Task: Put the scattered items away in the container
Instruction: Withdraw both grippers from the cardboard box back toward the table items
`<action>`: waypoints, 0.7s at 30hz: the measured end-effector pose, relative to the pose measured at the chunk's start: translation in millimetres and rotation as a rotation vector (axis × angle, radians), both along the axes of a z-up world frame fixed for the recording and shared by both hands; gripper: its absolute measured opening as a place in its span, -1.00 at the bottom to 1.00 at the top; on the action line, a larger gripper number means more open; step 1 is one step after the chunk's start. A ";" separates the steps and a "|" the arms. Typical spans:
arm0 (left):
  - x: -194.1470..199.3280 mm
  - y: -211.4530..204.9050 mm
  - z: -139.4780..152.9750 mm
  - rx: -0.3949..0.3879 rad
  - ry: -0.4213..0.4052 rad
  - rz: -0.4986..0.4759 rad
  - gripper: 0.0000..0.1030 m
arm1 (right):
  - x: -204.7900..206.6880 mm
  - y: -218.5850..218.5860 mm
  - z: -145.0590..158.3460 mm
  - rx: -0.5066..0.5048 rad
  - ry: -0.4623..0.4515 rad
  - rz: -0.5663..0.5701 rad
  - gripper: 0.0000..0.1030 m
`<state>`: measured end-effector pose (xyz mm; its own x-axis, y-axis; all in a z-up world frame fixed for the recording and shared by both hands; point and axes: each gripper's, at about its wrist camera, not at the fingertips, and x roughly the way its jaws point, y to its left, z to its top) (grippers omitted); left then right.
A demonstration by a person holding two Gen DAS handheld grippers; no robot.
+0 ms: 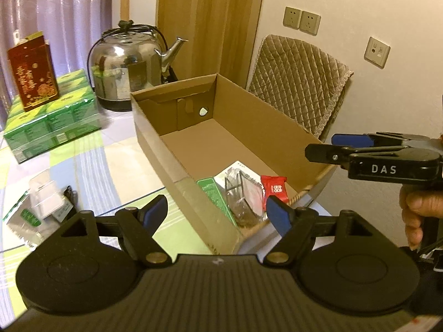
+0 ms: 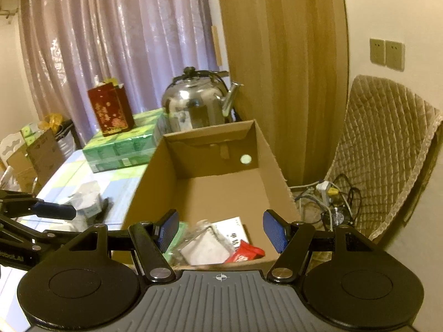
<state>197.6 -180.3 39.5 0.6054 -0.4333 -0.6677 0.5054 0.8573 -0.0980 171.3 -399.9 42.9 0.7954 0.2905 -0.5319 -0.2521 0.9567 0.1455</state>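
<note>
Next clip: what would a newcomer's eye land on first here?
The open brown cardboard box at table centre, with a red snack packet, a clear plastic case and a green patterned packet at its near end. Behind it a shiny steel kettle stands beside wrapped green tissue packs. Both the left gripper and right gripper are open, empty.

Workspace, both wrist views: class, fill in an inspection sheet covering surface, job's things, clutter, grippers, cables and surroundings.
Surface: table under a checked cloth.
Job's things: open cardboard box holds a red packet, a green item, a clear packet and a white leaflet; clear bags lie outside on the cloth.
Clutter: steel kettle, green carton stack, red box.
Grippers: left gripper open, empty; right gripper open, empty.
Cables: power strip and cords on the floor.
Surroundings: curtain, quilted chair, wall sockets.
</note>
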 end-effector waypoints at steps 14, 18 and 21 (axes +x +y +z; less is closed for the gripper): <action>-71.4 70.6 -5.1 0.018 0.042 0.153 0.75 | -58.5 57.5 0.6 0.003 0.030 0.134 0.39; -91.4 97.5 -10.5 0.037 0.055 0.211 0.81 | -70.1 76.2 -7.7 -0.004 0.051 0.173 0.48; -103.8 116.4 -13.8 0.052 0.063 0.255 0.87 | -77.0 89.0 -12.3 -0.012 0.062 0.202 0.53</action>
